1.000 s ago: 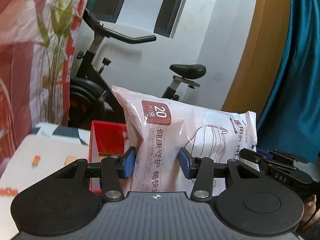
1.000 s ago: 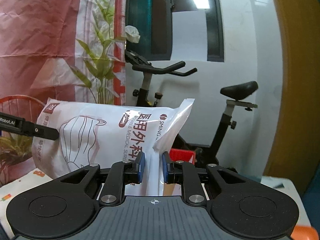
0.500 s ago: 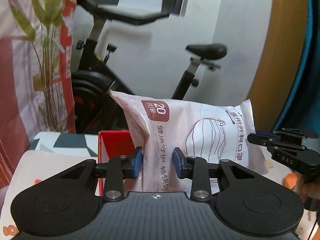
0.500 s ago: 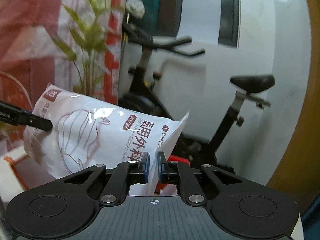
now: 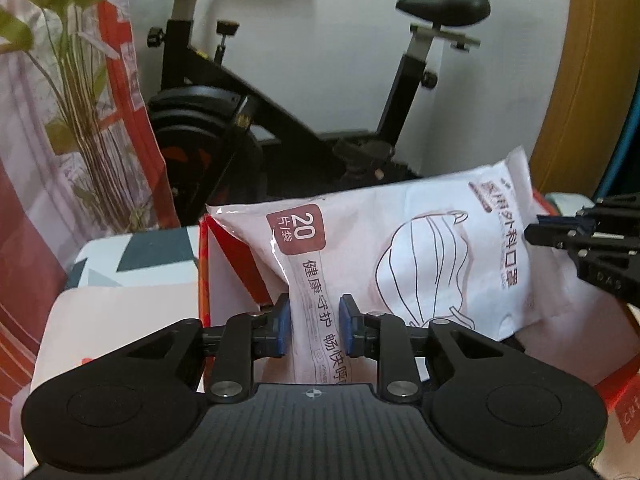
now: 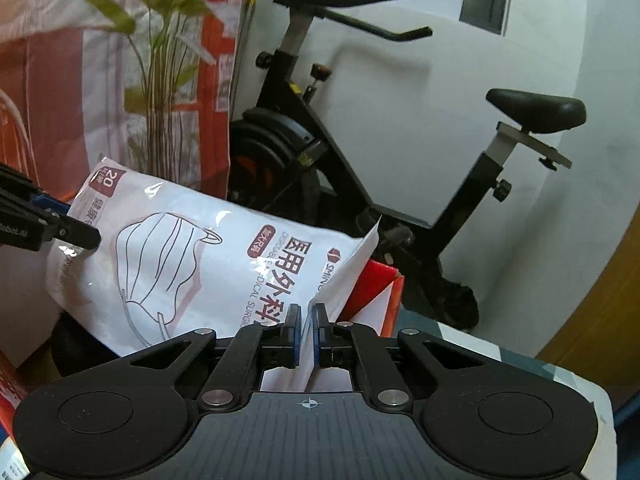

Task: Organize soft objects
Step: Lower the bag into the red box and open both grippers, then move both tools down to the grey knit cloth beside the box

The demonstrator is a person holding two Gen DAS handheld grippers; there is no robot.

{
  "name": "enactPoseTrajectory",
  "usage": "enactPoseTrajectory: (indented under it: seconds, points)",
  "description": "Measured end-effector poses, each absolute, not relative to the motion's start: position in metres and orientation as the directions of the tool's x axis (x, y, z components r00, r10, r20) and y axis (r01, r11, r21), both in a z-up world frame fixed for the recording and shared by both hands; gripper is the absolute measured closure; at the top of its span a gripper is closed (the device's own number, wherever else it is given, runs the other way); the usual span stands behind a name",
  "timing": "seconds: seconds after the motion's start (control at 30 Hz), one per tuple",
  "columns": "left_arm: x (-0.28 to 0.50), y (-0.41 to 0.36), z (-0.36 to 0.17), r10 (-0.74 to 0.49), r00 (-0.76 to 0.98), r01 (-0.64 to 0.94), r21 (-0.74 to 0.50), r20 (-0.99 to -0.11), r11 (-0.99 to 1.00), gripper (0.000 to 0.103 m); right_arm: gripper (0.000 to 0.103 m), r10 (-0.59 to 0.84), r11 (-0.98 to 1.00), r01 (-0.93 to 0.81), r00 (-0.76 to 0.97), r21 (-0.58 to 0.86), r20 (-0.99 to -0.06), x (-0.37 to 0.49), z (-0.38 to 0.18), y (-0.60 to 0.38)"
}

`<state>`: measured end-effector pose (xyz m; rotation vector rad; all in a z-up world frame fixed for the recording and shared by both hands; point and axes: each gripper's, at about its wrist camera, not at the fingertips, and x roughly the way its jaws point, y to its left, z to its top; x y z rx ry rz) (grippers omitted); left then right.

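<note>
Both hand-held grippers tilt downward, sharing a white plastic pack of face masks over a red cardboard box. The left gripper is closing on one end, pads pressing it. The right gripper pinches the opposite flat seam, jaws nearly together.

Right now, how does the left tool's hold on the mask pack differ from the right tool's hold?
The left tool takes the bulging end of the mask pack, its jaws apart and closing; the right tool pinches the flat sealed edge, jaws nearly together. Both hold the same pack above the red box.
</note>
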<state>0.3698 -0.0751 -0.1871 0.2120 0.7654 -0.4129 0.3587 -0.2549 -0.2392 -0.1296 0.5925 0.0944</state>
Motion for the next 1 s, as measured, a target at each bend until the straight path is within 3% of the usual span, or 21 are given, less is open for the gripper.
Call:
enactPoseTrajectory:
  seconds: [0.17,0.27,0.5,0.63,1.0]
  points:
    - [0.372,-0.076,-0.192,-0.270,0.616,0.450,0.050,-0.740,0.891,0.075,0.092,0.064,0.984,-0.155,0.776,-0.091,-0.627,0.366,-0.243,-0.255]
    - [0.368,-0.076,-0.190,-0.268,0.617,0.458,0.061,-0.740,0.887,0.066,0.086,0.066,0.979,-0.174,0.754,-0.102,-0.653,0.367,-0.242,-0.251]
    - [0.357,-0.072,-0.171,-0.315,0.648,0.471,0.040,-0.694,0.881,0.050,0.083,0.049,0.983,-0.157,0.730,-0.098,-0.682,0.361,-0.236,-0.247]
    - [0.344,-0.070,-0.156,-0.341,0.682,0.472,0.033,-0.647,0.881,0.041,0.075,0.043,0.989,-0.129,0.734,-0.077,-0.678,0.353,-0.229,-0.251]
    - [0.287,-0.059,-0.134,-0.382,0.731,0.478,0.025,-0.566,0.878,0.041,0.074,0.049,0.995,-0.089,0.780,-0.034,-0.624,0.311,-0.200,-0.249]
